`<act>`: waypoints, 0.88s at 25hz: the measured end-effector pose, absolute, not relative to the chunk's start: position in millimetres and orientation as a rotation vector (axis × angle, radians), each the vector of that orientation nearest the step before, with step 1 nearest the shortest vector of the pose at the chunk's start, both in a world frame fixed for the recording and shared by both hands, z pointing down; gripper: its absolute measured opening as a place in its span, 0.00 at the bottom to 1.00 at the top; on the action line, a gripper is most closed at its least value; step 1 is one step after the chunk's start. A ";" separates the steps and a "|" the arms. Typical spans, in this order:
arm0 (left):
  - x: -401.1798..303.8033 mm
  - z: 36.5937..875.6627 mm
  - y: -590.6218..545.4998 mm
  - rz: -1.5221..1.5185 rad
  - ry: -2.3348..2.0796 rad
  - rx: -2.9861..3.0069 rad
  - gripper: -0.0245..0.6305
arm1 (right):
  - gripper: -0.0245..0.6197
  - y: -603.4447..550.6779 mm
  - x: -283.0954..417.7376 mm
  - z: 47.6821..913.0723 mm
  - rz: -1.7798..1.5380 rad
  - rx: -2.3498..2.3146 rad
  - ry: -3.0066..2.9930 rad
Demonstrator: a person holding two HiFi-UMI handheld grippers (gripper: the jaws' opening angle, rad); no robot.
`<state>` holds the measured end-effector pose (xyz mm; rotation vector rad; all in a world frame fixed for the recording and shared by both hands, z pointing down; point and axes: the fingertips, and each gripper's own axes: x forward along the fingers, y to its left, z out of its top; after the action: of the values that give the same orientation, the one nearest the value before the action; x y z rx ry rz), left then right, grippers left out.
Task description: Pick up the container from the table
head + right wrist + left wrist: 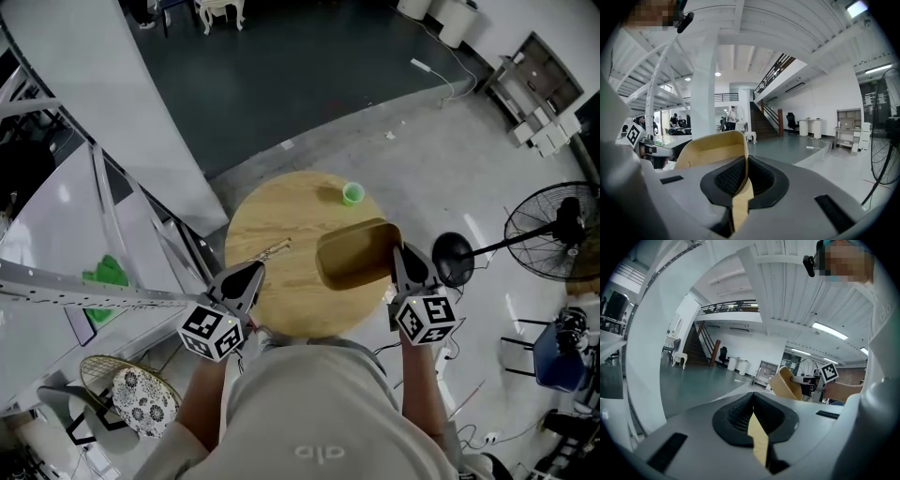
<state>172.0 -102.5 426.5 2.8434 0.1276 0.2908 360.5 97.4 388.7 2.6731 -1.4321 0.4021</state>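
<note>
Over the round, pale-grained wooden table [281,216], the head view shows the container [354,253] off the tabletop, above the table's right edge. It is a smooth, tan, rounded-rectangular tub with a thin wall. The right gripper [401,255] pinches its right-hand wall. The left gripper [251,272] sits at the table's near-left edge, its jaws drawn to a point with nothing in them. A small, round green cup [352,193] stands near the far rim, and a thin stick [272,250] lies on the wood near the left gripper. A wire-caged fan [553,230] stands on the glossy floor to the right.

The left gripper view shows the left gripper [752,411] with its ribbed black pads meeting at the tips. A tan sliver shows lower in the gap, and I cannot tell what it is. Beyond, the container [787,383] hangs tilted.

The right gripper view shows the right gripper [743,164] clamped on the container [710,147]. The thin tan wall runs between the mesh-textured black pads, and the curved rim rises to their left.
</note>
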 end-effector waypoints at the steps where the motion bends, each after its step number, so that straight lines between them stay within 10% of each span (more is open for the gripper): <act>1: 171.8 426.6 -102.2 0.291 0.126 2.843 0.06 | 0.10 97.7 360.5 389.3 0.406 2.672 -1.432; 22: 171.6 417.4 -98.0 0.272 0.066 2.877 0.06 | 0.10 98.6 357.3 401.4 0.436 2.641 -1.481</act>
<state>171.6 -98.0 417.4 2.8766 0.0657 0.2721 357.3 98.6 401.4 2.6411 -1.4812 0.4359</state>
